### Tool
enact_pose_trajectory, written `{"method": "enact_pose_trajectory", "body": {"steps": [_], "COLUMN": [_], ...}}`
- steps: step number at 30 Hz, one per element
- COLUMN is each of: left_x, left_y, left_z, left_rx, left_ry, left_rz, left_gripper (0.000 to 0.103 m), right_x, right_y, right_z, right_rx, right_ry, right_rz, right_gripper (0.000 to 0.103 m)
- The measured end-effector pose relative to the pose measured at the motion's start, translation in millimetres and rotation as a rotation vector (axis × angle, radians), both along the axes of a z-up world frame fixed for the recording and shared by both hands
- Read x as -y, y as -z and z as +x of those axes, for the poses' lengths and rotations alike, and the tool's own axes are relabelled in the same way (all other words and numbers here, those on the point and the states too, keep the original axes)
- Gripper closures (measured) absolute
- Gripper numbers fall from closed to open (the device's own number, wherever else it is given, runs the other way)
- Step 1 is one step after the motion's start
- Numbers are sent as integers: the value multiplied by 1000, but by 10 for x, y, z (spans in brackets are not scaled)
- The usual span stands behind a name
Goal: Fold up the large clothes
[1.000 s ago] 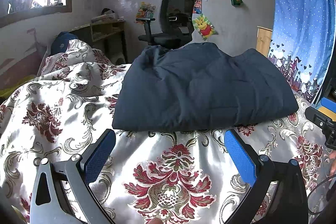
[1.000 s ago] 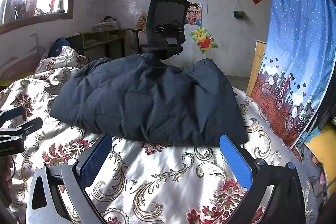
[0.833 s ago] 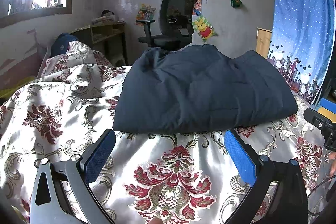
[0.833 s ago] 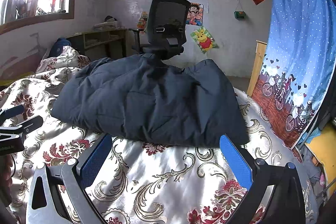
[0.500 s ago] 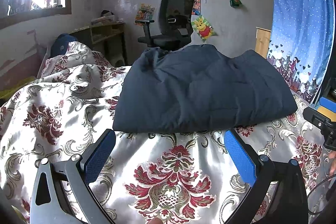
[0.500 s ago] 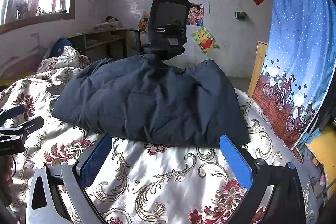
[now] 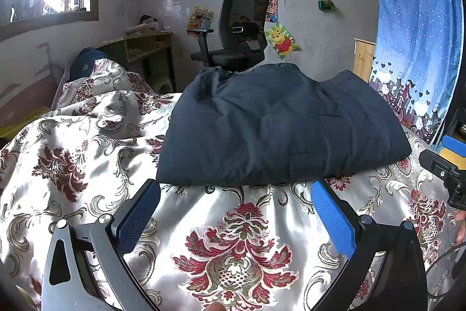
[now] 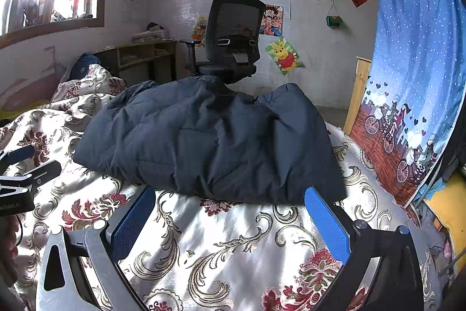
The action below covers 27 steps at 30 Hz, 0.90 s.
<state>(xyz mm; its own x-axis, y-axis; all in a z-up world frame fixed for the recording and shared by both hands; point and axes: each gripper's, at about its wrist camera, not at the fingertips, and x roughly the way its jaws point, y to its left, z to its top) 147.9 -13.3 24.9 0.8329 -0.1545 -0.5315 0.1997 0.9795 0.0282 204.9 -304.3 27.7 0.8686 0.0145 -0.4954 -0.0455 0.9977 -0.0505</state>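
A dark navy padded jacket (image 7: 276, 124) lies folded into a thick bundle on the floral bedspread (image 7: 233, 252); it also shows in the right wrist view (image 8: 209, 145). My left gripper (image 7: 236, 194) is open and empty, held just short of the bundle's near edge. My right gripper (image 8: 230, 197) is open and empty, its fingertips close to the bundle's near edge. The right gripper shows at the right edge of the left wrist view (image 7: 448, 165). The left gripper shows at the left edge of the right wrist view (image 8: 20, 174).
A black office chair (image 7: 238, 31) stands beyond the bed's far side. A wooden desk (image 7: 142, 48) stands against the back wall on the left. A blue curtain (image 8: 413, 63) hangs on the right. Rumpled bedding (image 7: 96, 83) piles up at the left.
Both views have shifted very slightly. The jacket bundle lies as before and both grippers stay open.
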Motion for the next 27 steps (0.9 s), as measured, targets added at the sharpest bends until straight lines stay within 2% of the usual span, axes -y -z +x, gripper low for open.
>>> {"method": "enact_pose_trajectory", "body": {"steps": [27], "left_x": [-16], "left_y": [-8], "left_z": [-7], "left_rx": [-4], "left_ry": [2], "left_rz": [2], "left_gripper": [2], "right_x": [-13], "right_y": [-1], "right_z": [-2], "right_rx": [-2], "right_ry": [0], "right_rz": [1], "right_gripper": [0]}}
